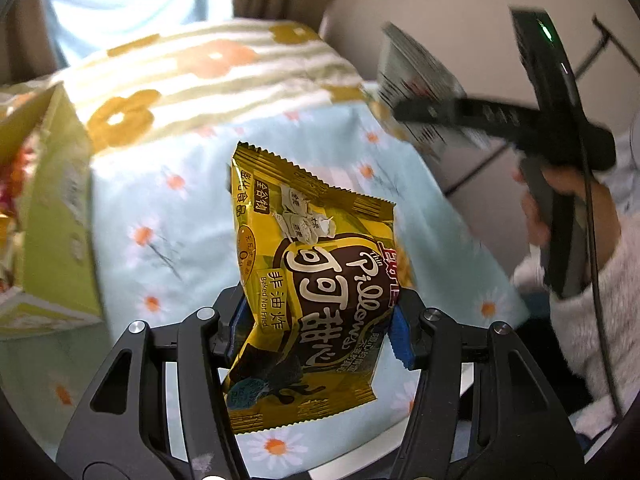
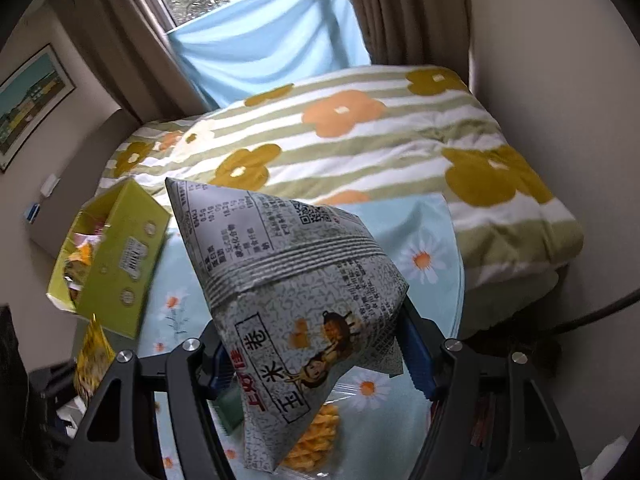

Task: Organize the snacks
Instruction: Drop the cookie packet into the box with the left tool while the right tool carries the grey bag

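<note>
Both packets are up in the air: my left gripper (image 1: 320, 320) clamps the yellow snack bag (image 1: 312, 280), my right gripper (image 2: 320, 356) pinches the grey snack packet (image 2: 296, 312). The green box (image 2: 120, 260), partly filled, sits off left; both packets remain to be dropped in.

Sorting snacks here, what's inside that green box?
The green box holds several colorful snack packets, crumpled and blurred. Its walls hide the lower contents, so a count isn't possible.

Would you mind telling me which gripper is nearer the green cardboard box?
Left, it seems. The left gripper has the green box just beside it; the right gripper sits farther off.
</note>
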Demonstrator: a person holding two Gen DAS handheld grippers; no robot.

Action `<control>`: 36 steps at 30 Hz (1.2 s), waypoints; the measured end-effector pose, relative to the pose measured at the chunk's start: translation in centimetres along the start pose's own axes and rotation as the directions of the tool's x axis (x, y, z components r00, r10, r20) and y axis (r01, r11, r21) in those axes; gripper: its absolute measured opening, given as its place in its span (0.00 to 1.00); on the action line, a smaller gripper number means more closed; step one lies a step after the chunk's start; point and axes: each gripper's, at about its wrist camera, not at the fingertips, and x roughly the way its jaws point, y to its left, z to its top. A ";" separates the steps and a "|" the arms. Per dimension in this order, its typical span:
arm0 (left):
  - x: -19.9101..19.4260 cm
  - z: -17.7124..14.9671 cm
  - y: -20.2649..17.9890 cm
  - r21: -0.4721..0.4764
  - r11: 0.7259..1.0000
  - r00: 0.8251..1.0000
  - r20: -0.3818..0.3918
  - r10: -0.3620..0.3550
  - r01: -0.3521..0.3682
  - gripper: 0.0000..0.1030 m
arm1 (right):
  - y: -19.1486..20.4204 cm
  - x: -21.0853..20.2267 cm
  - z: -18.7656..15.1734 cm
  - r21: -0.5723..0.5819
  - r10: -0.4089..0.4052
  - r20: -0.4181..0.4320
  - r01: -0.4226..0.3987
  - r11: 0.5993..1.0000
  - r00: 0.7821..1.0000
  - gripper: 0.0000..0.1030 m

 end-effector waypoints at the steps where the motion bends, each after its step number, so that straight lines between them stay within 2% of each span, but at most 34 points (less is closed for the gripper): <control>1: -1.0 0.5 0.6 -0.012 1.000 1.000 0.022 0.008 -0.008 0.51 | 0.6 -0.5 0.4 -0.009 0.004 0.009 -0.004 1.000 1.000 0.63; 6: -5.0 2.1 3.1 -0.059 0.998 0.994 0.096 0.043 -0.038 0.51 | 4.0 -2.4 2.2 -0.039 0.028 0.047 -0.026 0.999 0.999 0.63; 9: -6.8 3.1 5.4 -0.089 0.994 0.989 0.129 0.072 -0.061 0.51 | 7.4 -3.2 3.5 -0.069 0.050 0.072 -0.045 0.997 0.996 0.63; 14: -10.4 4.4 11.2 -0.139 0.988 0.980 0.178 0.087 -0.062 0.51 | 13.6 -3.2 5.2 -0.107 0.082 0.100 -0.071 0.992 0.992 0.63; 21: -15.0 4.8 20.6 -0.207 0.974 0.967 0.211 0.140 -0.096 0.51 | 23.6 -0.2 6.5 -0.154 0.156 0.106 -0.139 0.978 0.982 0.63; 25: -16.2 4.8 26.8 -0.258 0.958 0.965 0.195 0.177 -0.124 0.51 | 29.0 2.9 6.8 -0.170 0.190 0.079 -0.174 0.970 0.979 0.63; 30: -15.9 4.0 34.0 -0.320 0.934 0.966 0.145 0.214 -0.159 0.51 | 33.4 6.6 6.5 -0.164 0.203 0.038 -0.194 0.967 0.978 0.63; 34: -14.4 3.5 38.4 -0.355 0.914 0.967 0.084 0.241 -0.197 0.51 | 35.3 8.8 6.1 -0.157 0.192 0.001 -0.189 0.969 0.981 0.63; 36: -13.7 3.2 39.4 -0.356 0.910 0.966 0.060 0.251 -0.214 0.51 | 35.7 9.5 6.0 -0.151 0.187 -0.015 -0.188 0.971 0.982 0.63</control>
